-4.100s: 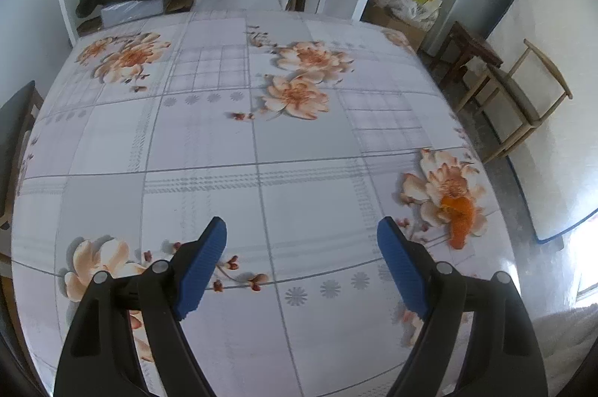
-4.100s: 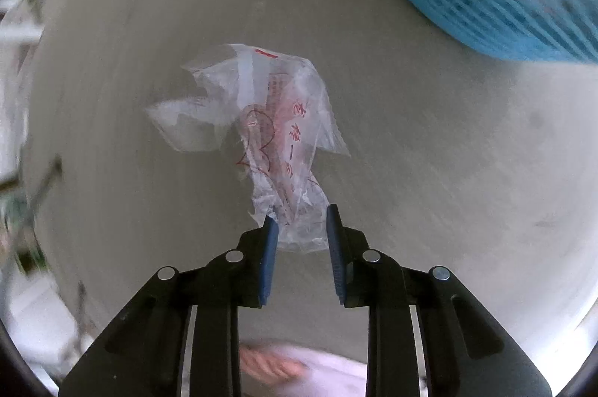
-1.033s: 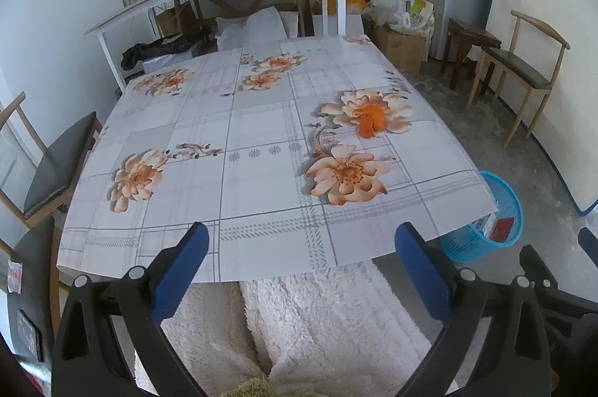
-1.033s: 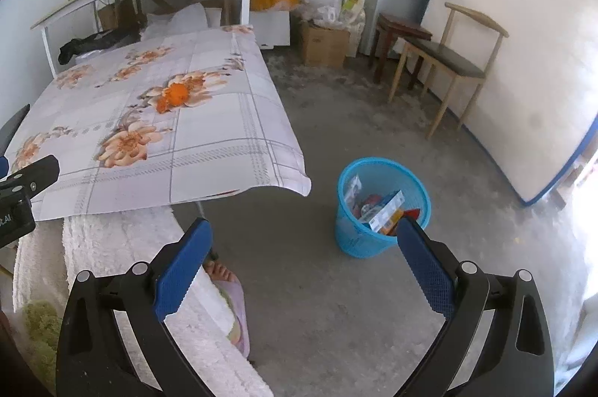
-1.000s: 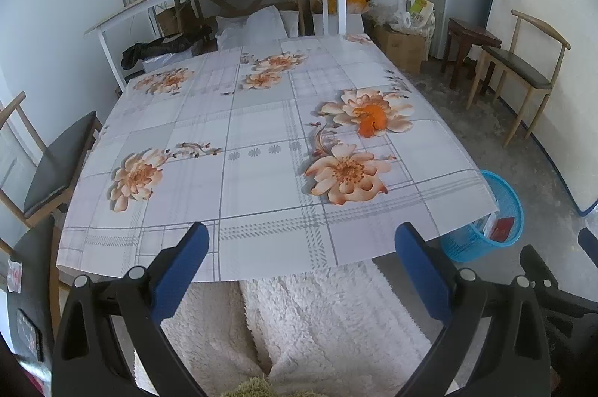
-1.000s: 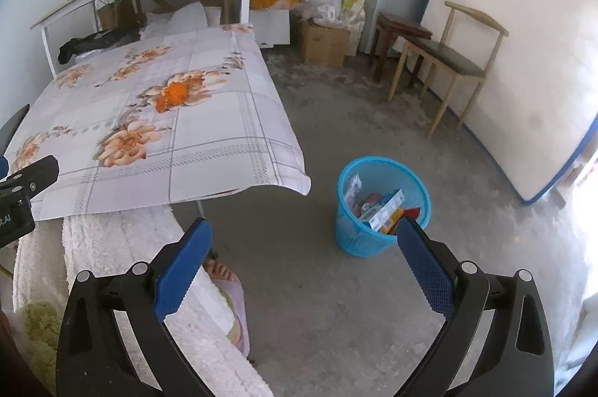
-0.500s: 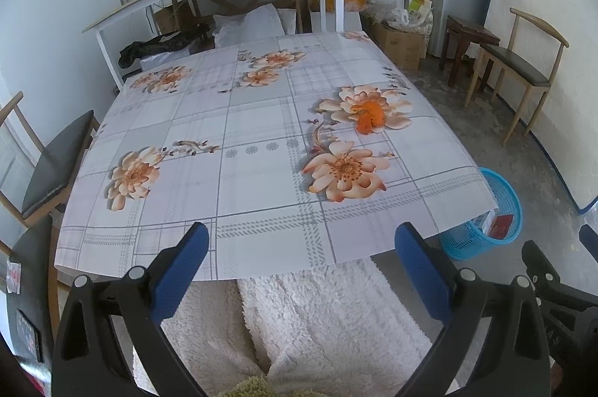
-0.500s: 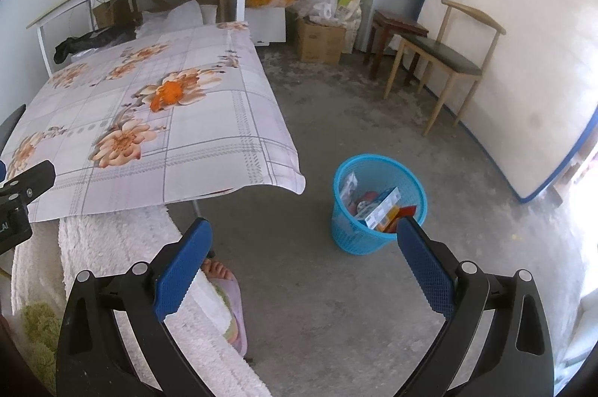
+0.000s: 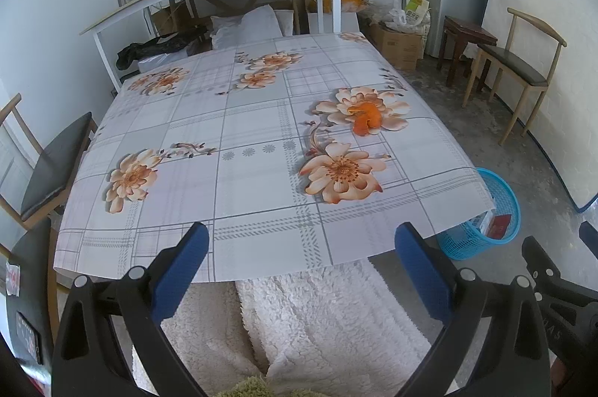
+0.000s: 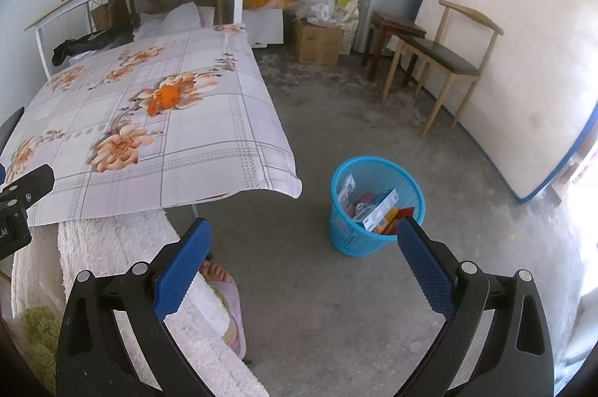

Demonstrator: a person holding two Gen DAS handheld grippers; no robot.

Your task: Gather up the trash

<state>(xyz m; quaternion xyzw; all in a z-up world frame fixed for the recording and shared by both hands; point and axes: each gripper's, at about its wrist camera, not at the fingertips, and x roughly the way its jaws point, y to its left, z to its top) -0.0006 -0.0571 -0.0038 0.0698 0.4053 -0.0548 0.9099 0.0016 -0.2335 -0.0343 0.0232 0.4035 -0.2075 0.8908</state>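
Floral oilcloth covers the table (image 9: 231, 150) ahead of both tools, with bare concrete floor to its right. The left gripper (image 9: 299, 262) is held back from the table's near edge, jaws spread wide and empty. The right gripper (image 10: 302, 258) is likewise spread wide with nothing between its blue pads (image 10: 183, 266); four seconds ago it was closed on a clear plastic wrapper near the floor. That wrapper is no longer in its grasp, and the blue basket (image 10: 373, 240), ahead and slightly right of the right gripper, holds several packets, so the wrapper has probably been dropped in. Over the last second both tools have barely shifted. One item remains: an orange peel (image 9: 366, 120) lying on a printed flower, well ahead of the left gripper and to its right, and left of the right gripper's line. Collection appears nearly complete, the peel being the likely next target.
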